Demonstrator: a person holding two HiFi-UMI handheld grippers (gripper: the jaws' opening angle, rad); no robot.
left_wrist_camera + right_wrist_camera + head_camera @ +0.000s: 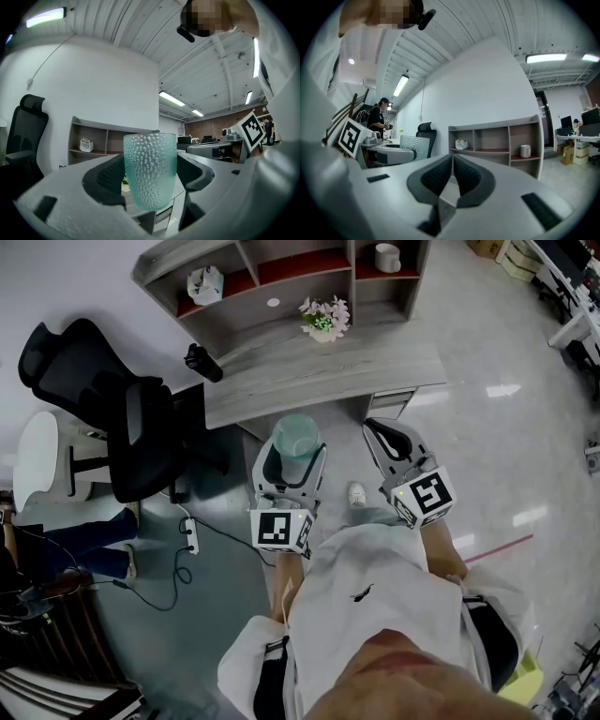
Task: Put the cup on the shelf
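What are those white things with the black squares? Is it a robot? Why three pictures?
No robot: a person holds a pair of tongs in each hand. One picture comes from a camera on the person's head, looking down; the other two come from small cameras riding on the tongs. The left tongs grip a bumpy green cup. The right tongs are shut, with nothing in them. The square-marked cubes belong to the tongs. Ahead stands a grey desk with a pot of flowers, and at its back a shelf holding a white mug. A black chair stands to the left.
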